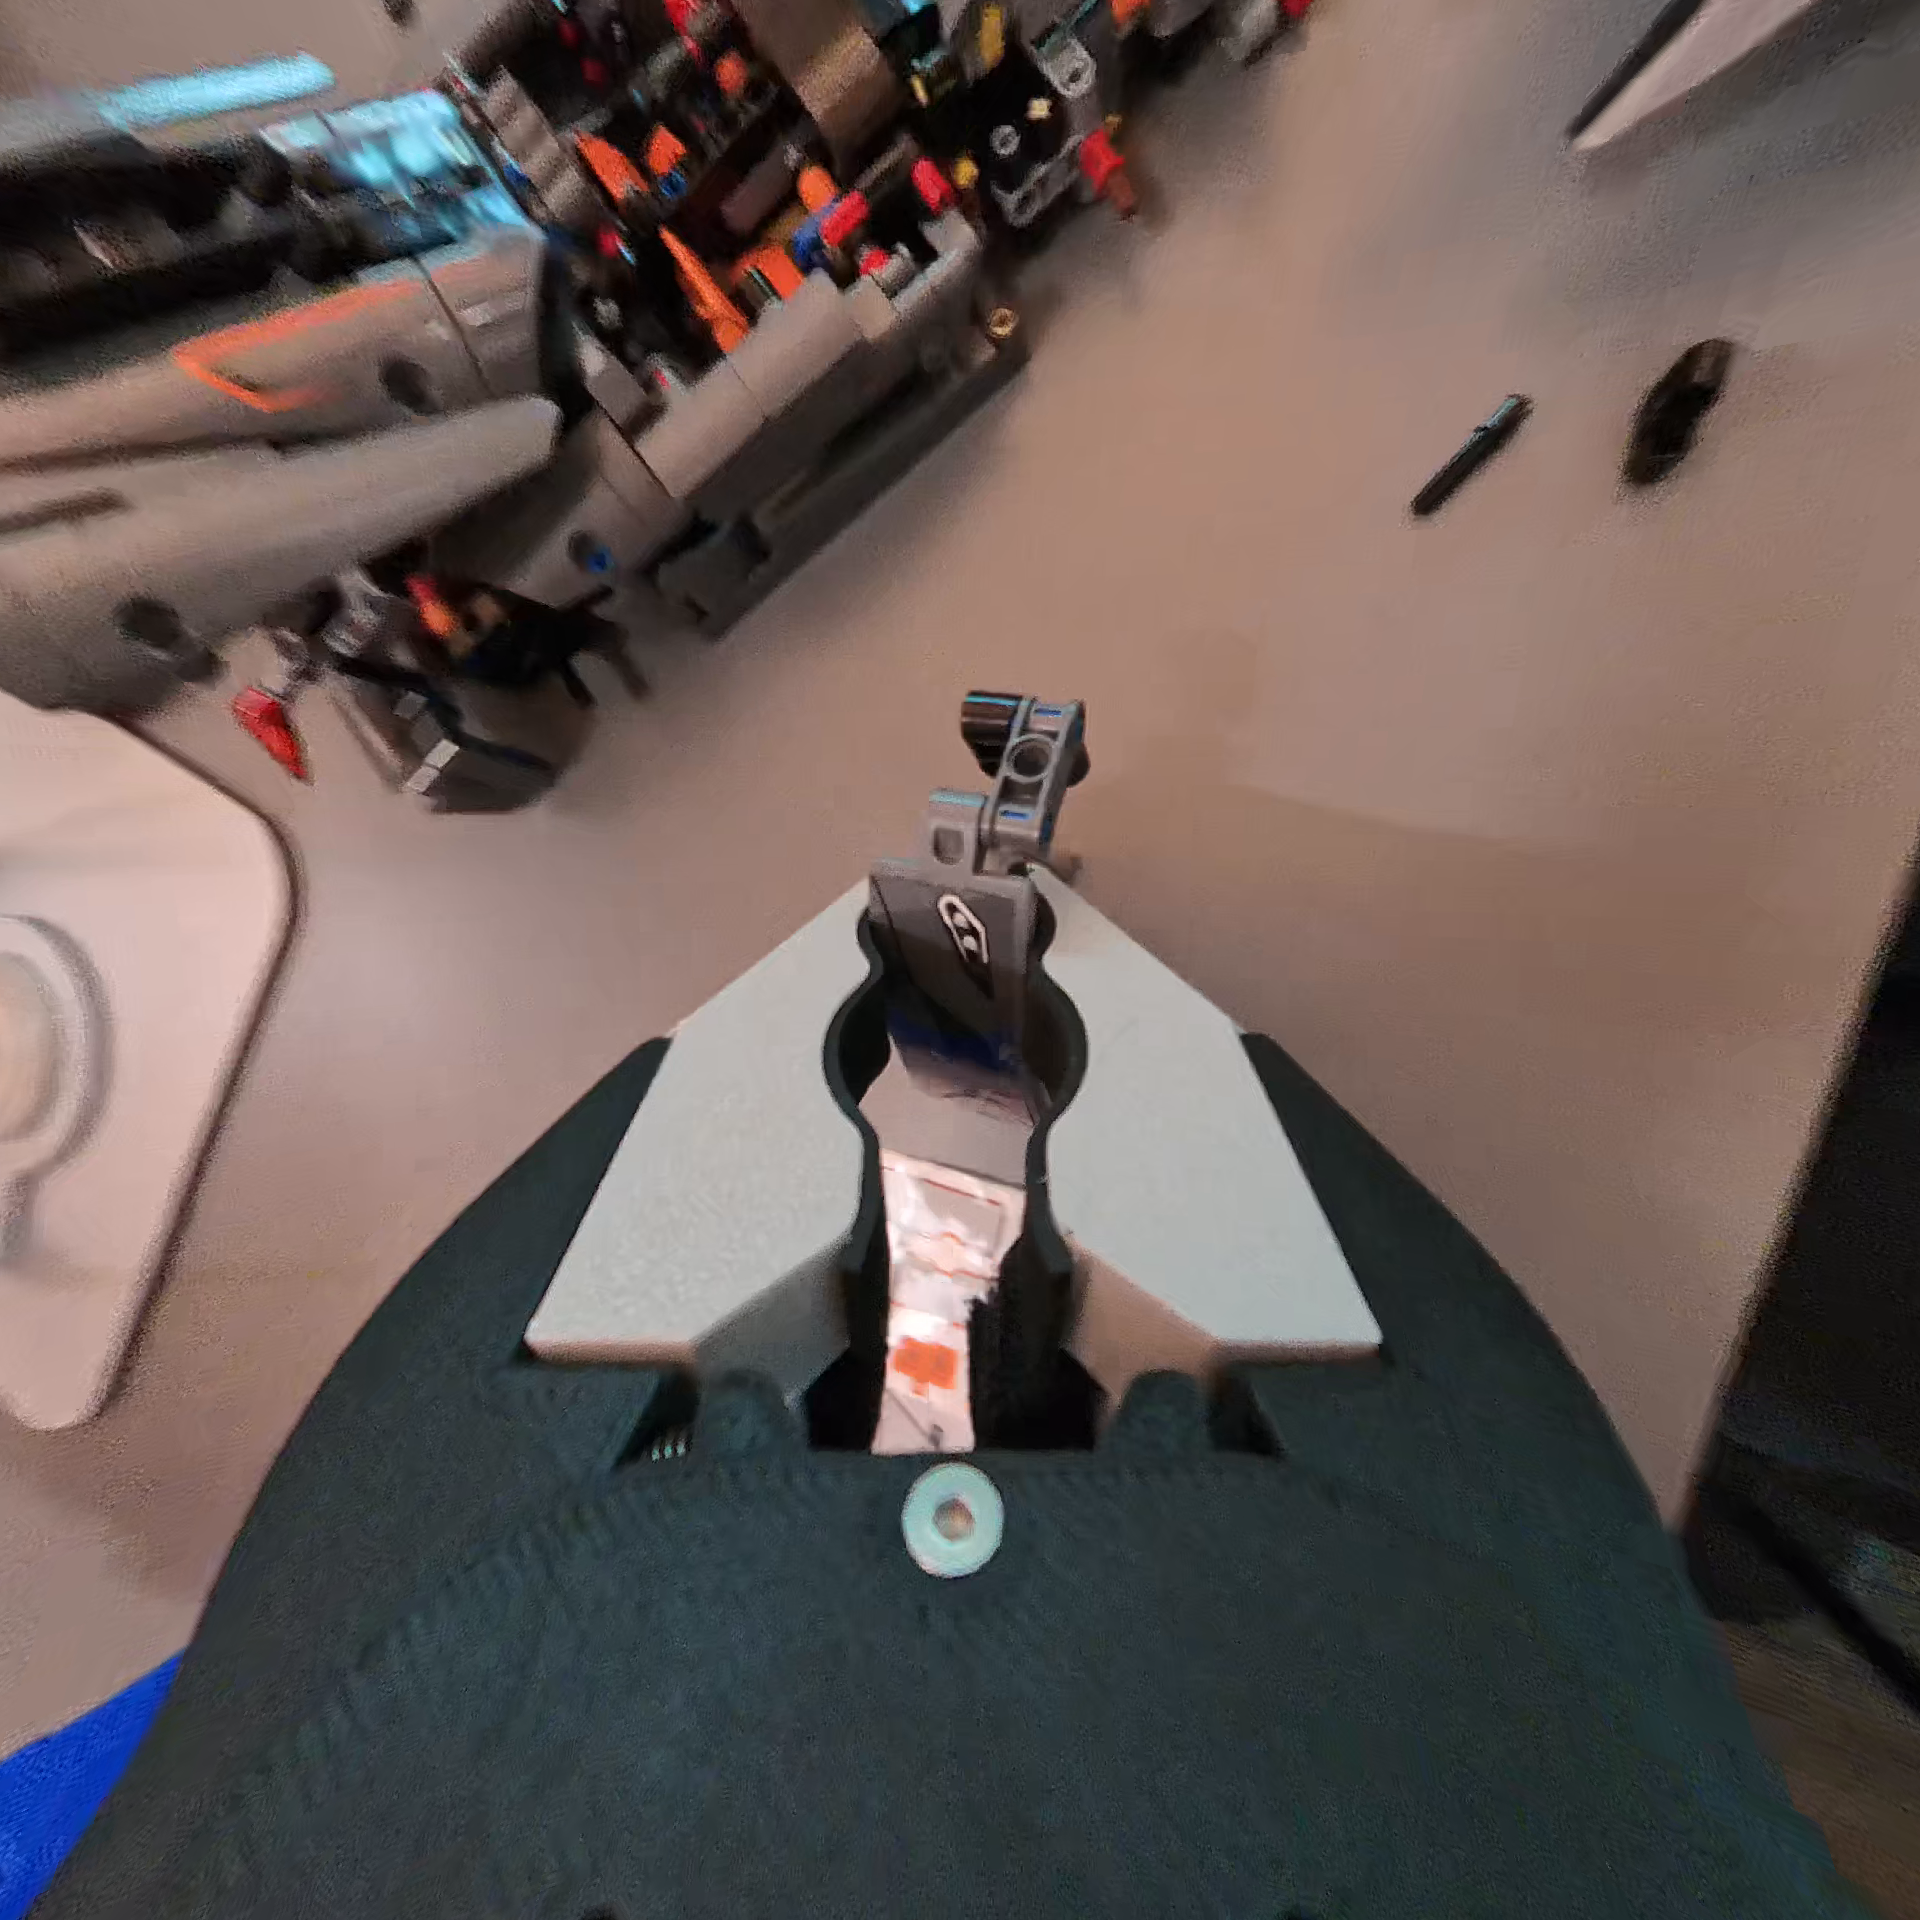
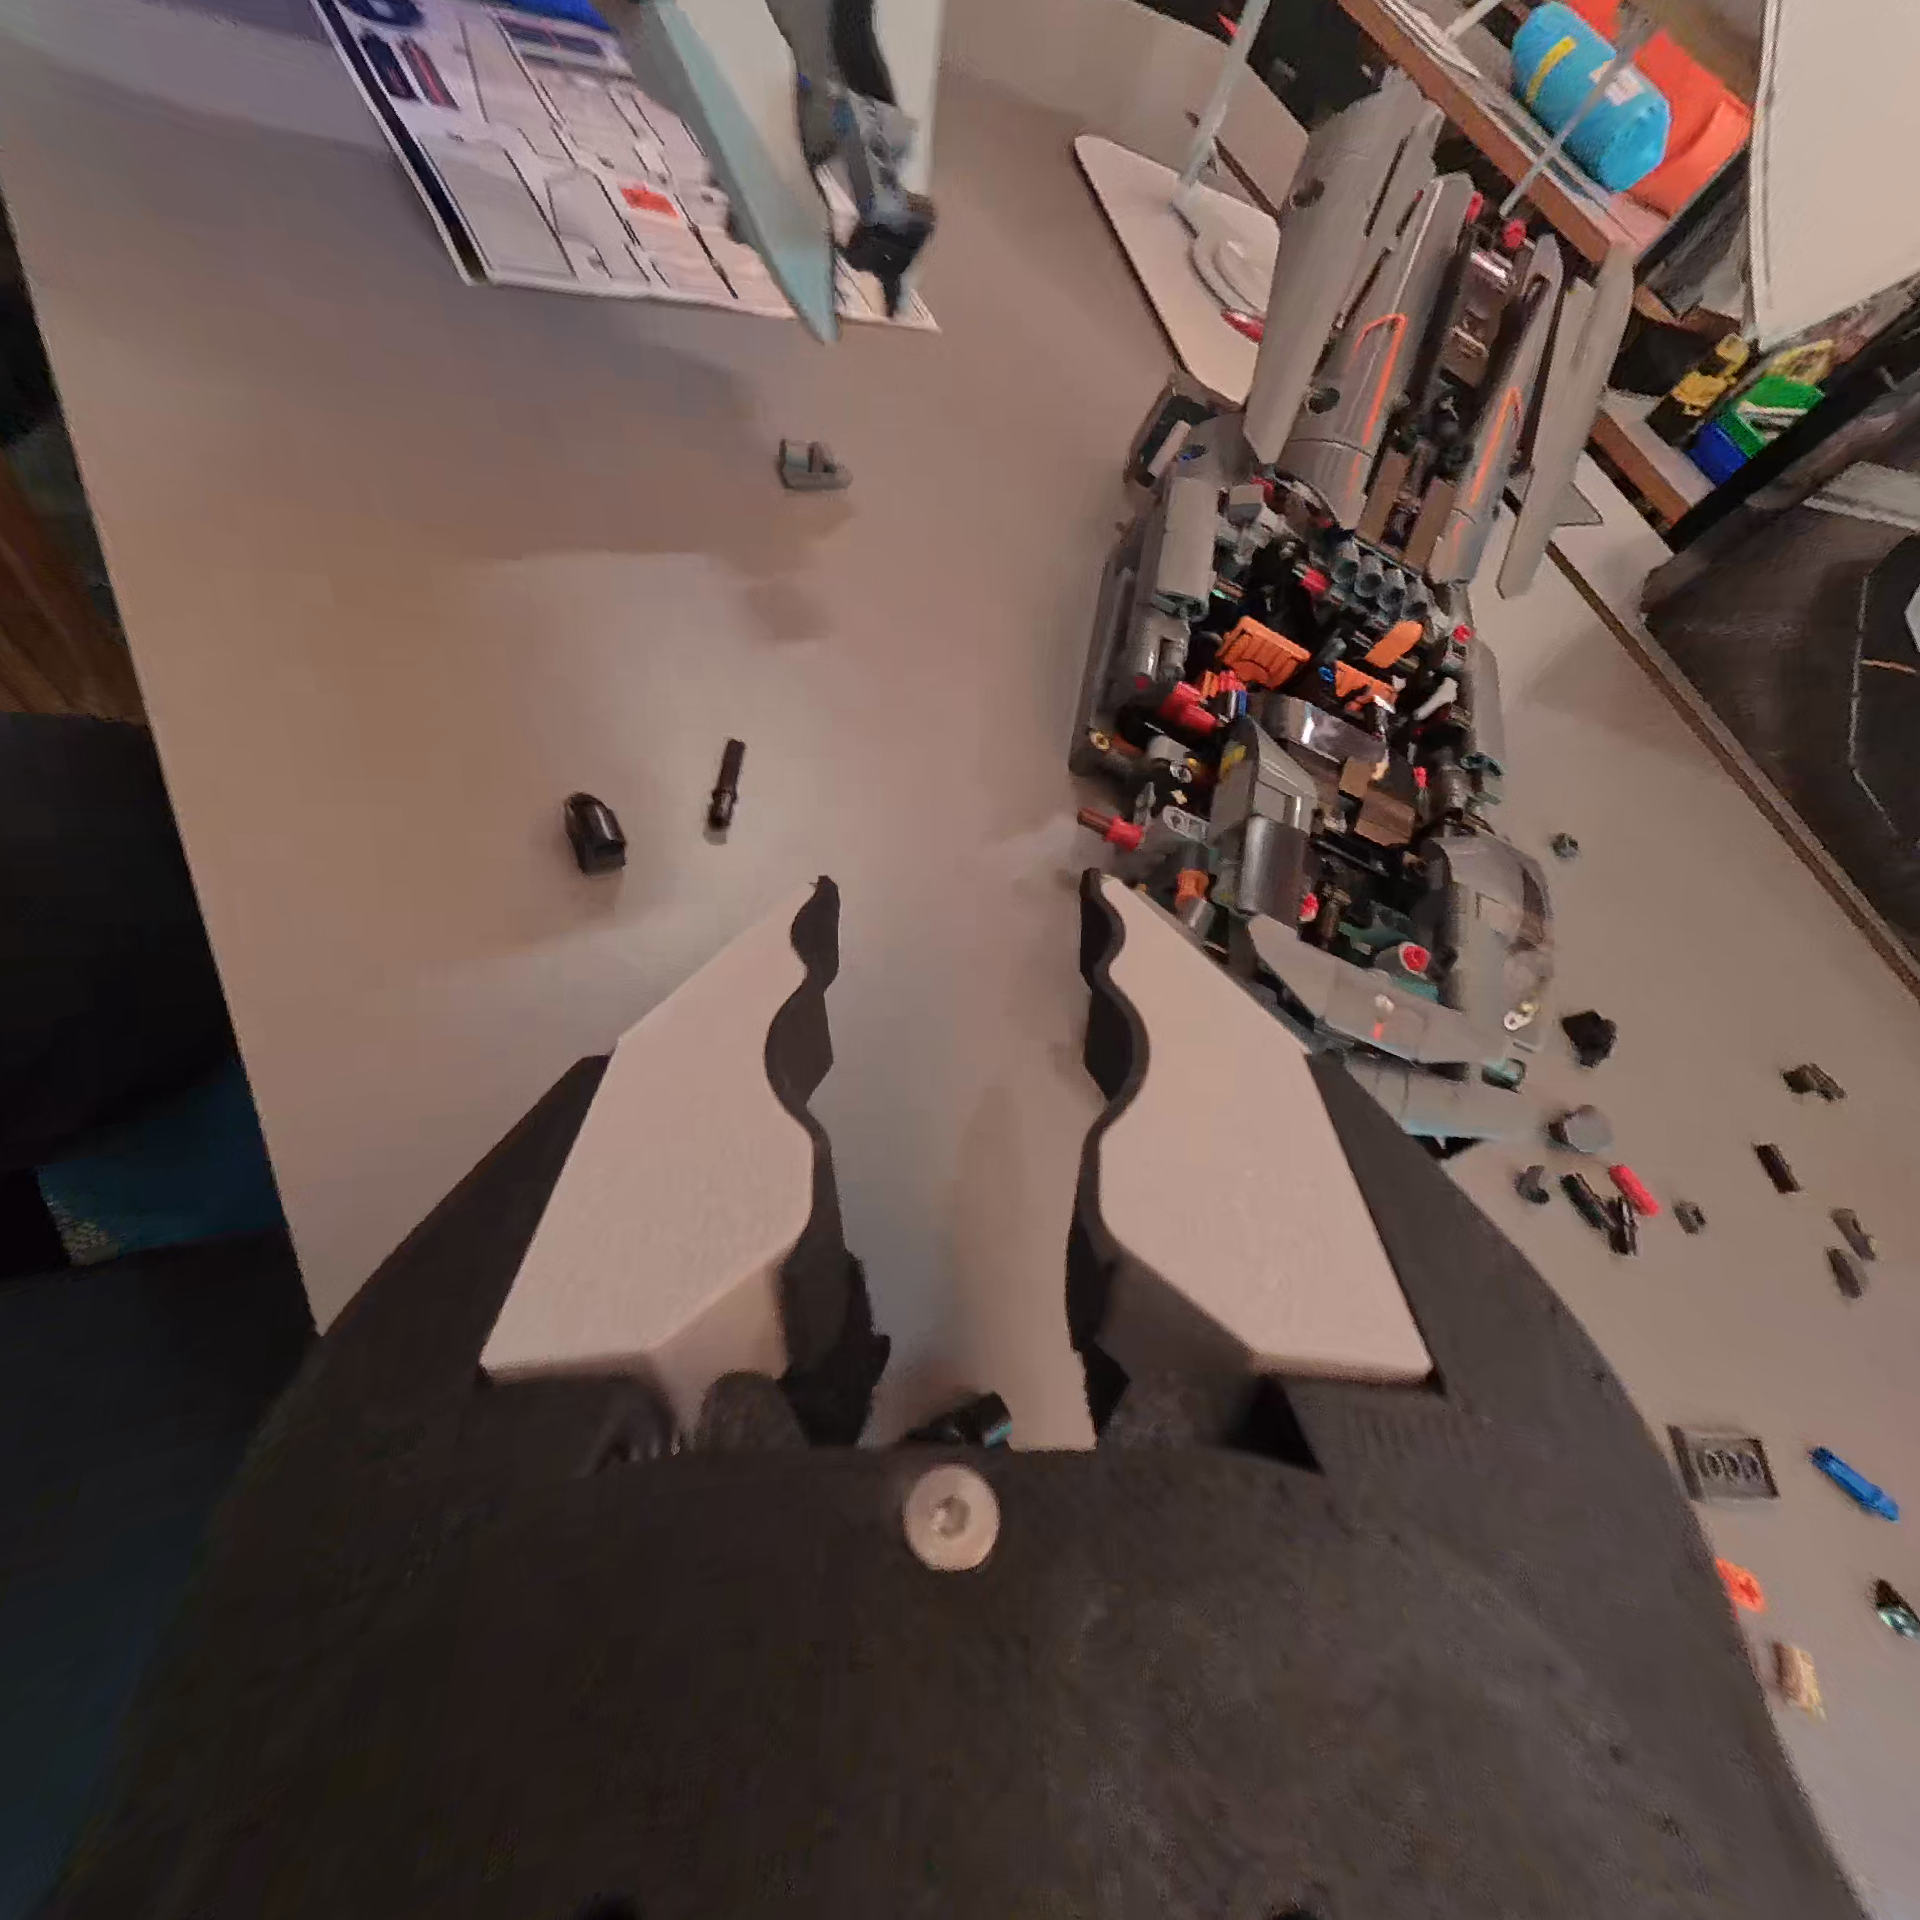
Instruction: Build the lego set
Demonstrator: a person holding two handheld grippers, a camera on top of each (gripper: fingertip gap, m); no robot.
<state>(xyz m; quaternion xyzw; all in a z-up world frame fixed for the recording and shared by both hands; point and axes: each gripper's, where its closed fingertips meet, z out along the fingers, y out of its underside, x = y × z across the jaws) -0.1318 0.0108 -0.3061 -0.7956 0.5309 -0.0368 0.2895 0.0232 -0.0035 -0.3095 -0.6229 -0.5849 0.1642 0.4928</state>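
My left gripper (image 1: 951, 883) is shut on a small grey and black lego sub-assembly (image 1: 1013, 779), held above the table. The big grey lego car model (image 1: 727, 343) with orange and red parts lies up and to the left of it. My right gripper (image 2: 951, 894) is open and empty above the table, with the same car model (image 2: 1340, 727) to its right. A black pin (image 2: 724, 784) and a small black piece (image 2: 592, 831) lie just ahead to its left. The left gripper (image 2: 883, 229) with its piece shows far off at the top of the right wrist view.
The instruction booklet (image 2: 582, 177) lies at the far side. A small grey piece (image 2: 810, 464) sits mid-table. Several loose pieces (image 2: 1683, 1195) are scattered to the right of the car. A white stand base (image 2: 1174, 218) is behind the car. The table's left edge (image 2: 156, 675) is near. One gripper's finger ends stand about 15 cm off the other's. From my right tips it is roughly 5 cm to the black pin (image 2: 724, 784); from my left, 12 cm. Seen from the left wrist view (image 1: 1469, 458) as well.
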